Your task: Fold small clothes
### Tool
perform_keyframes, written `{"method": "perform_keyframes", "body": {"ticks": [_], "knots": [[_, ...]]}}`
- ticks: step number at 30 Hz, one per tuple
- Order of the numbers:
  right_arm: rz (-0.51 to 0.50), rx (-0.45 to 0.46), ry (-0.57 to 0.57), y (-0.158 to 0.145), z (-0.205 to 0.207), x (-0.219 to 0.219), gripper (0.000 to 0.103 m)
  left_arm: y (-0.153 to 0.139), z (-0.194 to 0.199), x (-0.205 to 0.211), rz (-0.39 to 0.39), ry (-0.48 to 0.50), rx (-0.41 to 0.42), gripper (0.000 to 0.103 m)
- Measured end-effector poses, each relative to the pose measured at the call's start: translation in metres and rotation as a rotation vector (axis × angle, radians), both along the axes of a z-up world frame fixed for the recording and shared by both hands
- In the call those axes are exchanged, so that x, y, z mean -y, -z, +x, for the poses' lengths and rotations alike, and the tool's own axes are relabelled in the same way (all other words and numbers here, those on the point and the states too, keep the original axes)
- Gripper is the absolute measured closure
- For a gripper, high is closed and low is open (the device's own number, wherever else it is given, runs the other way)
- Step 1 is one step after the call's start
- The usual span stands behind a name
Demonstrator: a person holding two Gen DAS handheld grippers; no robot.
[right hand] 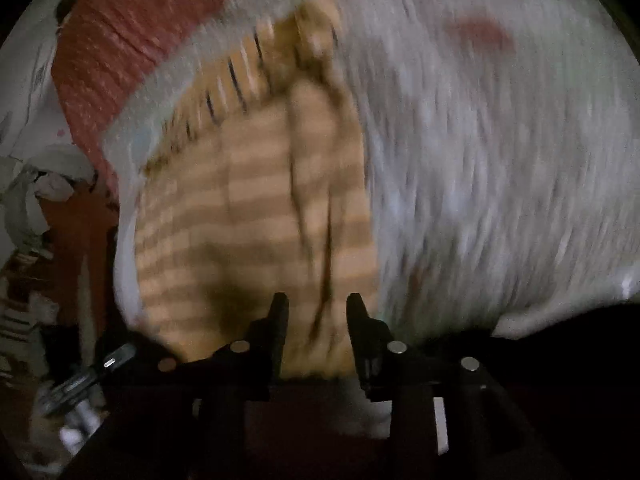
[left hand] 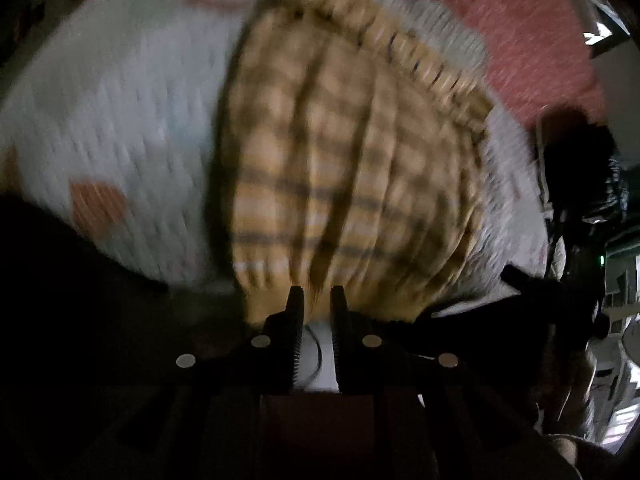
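A tan plaid garment (left hand: pixel 340 160) with a gathered waistband lies on a white quilted cover (left hand: pixel 120 120); both views are blurred. My left gripper (left hand: pixel 316 294) is shut on the garment's near edge, and creases in the cloth run up from its fingertips. In the right wrist view the same garment (right hand: pixel 248 208) fills the centre. My right gripper (right hand: pixel 317 302) stands over its near edge with the jaws apart. A fold of the cloth runs through the gap, and the pads do not visibly press on it.
The white cover (right hand: pixel 500 160) has faint coloured patches. A red textured fabric (left hand: pixel 520 20) (right hand: pixel 132 32) borders it at the far side. Dark clutter (left hand: pixel 580 184) stands at the right of the left wrist view, and piled cloth (right hand: pixel 36 200) lies at the left of the right wrist view.
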State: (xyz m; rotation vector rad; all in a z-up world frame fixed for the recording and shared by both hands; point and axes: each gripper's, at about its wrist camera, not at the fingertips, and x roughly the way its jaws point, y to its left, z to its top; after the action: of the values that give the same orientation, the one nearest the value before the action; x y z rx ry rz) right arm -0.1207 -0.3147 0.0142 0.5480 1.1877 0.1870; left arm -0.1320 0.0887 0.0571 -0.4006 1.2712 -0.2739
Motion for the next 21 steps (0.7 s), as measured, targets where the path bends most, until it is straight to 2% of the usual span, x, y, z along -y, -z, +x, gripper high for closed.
{"method": "perform_keyframes", "body": {"ticks": [4, 5, 7, 9, 12, 14, 17, 20, 21], "knots": [[-0.097, 0.139, 0.019, -0.031, 0.067, 0.009, 0.069, -0.038, 0.042, -0.004, 0.018, 0.003, 0.1, 0.068], [-0.101, 0.175, 0.023, -0.037, 0.083, 0.009, 0.069, -0.046, 0.059, 0.0, 0.051, 0.01, 0.134, 0.068], [-0.056, 0.227, 0.032, -0.046, 0.116, 0.003, 0.069, -0.059, 0.1, 0.009, 0.107, 0.029, 0.197, 0.065], [-0.005, 0.265, 0.047, -0.052, 0.146, -0.005, 0.069, -0.06, 0.16, 0.025, 0.16, 0.052, 0.245, 0.062], [0.005, 0.287, 0.069, -0.053, 0.181, -0.009, 0.069, -0.044, 0.233, 0.048, 0.206, 0.091, 0.233, 0.062], [-0.026, 0.282, 0.072, -0.05, 0.205, -0.014, 0.069, -0.024, 0.277, 0.066, 0.252, 0.129, 0.209, 0.062], [-0.059, 0.266, 0.056, -0.04, 0.233, -0.013, 0.069, 0.007, 0.318, 0.092, 0.371, 0.199, 0.197, 0.062], [0.036, 0.23, -0.011, -0.022, 0.262, -0.025, 0.069, 0.037, 0.342, 0.097, 0.539, 0.193, 0.162, 0.062], [0.095, 0.204, -0.038, -0.013, 0.269, -0.028, 0.069, 0.043, 0.346, 0.094, 0.553, 0.181, 0.16, 0.061]]}}
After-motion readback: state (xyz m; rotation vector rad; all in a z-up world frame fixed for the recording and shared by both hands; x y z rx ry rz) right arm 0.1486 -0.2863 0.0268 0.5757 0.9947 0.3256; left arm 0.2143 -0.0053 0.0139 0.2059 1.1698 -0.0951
